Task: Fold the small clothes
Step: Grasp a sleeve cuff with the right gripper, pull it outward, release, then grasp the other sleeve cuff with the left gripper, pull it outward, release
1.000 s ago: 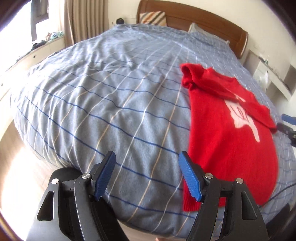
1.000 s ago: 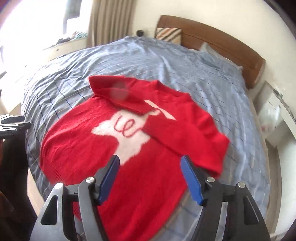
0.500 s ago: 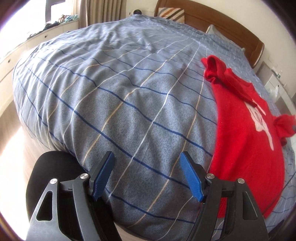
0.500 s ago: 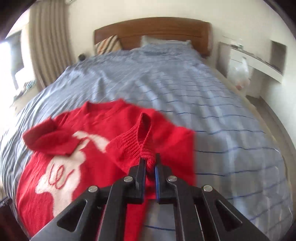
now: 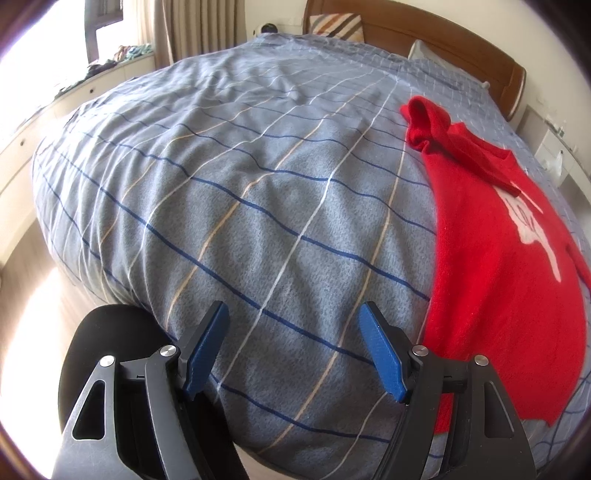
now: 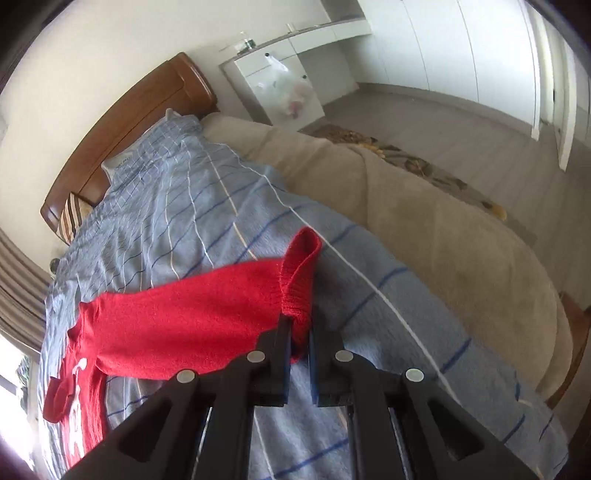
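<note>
The red sweater (image 5: pixel 495 280) lay on the blue checked bedspread (image 5: pixel 258 206), along the side of the bed that fell at the right of the left wrist view. Its body lay flat, with a white motif (image 5: pixel 532 229) facing up. One sleeve (image 5: pixel 432 125) lay bunched toward the wooden headboard (image 5: pixel 443 48).

The right gripper (image 6: pixel 300 341) was clamped on the ribbed cuff (image 6: pixel 300 280) of the other sleeve. The jaws stood nearly together with the knit pinched between them. That sleeve (image 6: pixel 184 325) was drawn out from the body of the sweater across the bedspread toward the bed's far side edge, where a beige sheet (image 6: pixel 424 236) was exposed. The cuff stood up in a loop above the fingertips.

The left gripper (image 5: pixel 295 350) hung over the near edge of the bed with its jaws spread wide. Nothing lay between its blue pads (image 5: pixel 380 354), and only bedspread showed below them. The sweater's lower hem (image 5: pixel 480 402) lay just beside the right-hand pad. No contact between them could be confirmed.

A striped pillow (image 5: pixel 336 26) stood against the headboard. A white cabinet (image 6: pixel 273 88) stood beside the bed's head end.
</note>
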A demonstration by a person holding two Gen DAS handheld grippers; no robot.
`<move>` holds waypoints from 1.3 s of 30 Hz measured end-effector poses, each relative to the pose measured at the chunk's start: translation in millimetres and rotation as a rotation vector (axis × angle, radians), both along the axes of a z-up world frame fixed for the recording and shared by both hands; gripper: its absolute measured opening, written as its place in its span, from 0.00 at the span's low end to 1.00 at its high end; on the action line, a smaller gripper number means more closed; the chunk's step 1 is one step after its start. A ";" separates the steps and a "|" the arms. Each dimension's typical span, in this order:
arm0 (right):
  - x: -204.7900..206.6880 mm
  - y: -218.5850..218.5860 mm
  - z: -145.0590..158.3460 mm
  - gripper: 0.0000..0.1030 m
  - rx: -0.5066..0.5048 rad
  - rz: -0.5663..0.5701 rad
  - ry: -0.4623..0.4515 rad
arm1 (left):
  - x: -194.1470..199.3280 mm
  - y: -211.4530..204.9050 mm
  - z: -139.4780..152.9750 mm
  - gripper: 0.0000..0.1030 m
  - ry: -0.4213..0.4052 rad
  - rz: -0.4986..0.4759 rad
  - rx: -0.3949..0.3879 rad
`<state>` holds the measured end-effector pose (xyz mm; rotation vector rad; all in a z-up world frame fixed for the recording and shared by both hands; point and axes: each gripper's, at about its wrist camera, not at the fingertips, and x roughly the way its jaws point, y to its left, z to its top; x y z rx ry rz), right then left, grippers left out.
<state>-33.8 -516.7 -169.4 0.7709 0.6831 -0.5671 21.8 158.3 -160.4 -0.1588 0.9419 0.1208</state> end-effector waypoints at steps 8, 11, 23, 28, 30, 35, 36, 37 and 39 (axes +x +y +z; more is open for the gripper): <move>-19.3 -16.5 -24.5 0.08 0.158 -0.055 -0.100 | 0.6 -0.9 -1.0 0.73 0.004 -0.005 0.009; -24.5 -16.2 -17.3 0.09 0.148 -0.066 -0.085 | 1.0 -2.0 -1.3 0.73 0.010 -0.009 0.012; 1.4 33.8 20.6 0.43 -0.073 0.170 -0.066 | 15.8 -37.2 54.7 0.75 -0.079 -0.201 0.091; -6.9 36.9 -7.3 0.29 -0.072 0.110 -0.001 | 57.3 -75.4 112.8 0.83 -0.186 -0.398 0.127; -17.5 51.8 3.2 0.32 -0.145 0.116 0.003 | 79.6 -105.8 122.2 0.83 -0.188 -0.542 0.151; -45.3 92.9 20.0 0.44 -0.258 0.162 -0.052 | 124.7 -209.1 91.5 0.74 -0.156 -0.902 0.371; -49.2 98.7 21.0 0.44 -0.256 0.167 -0.068 | 135.9 -223.9 80.5 0.69 -0.119 -0.934 0.396; -53.6 104.3 22.6 0.44 -0.256 0.166 -0.088 | 148.5 -235.8 69.0 0.67 -0.076 -0.952 0.416; -59.8 114.0 26.5 0.44 -0.272 0.154 -0.117 | 170.7 -253.1 46.5 0.64 -0.007 -0.969 0.449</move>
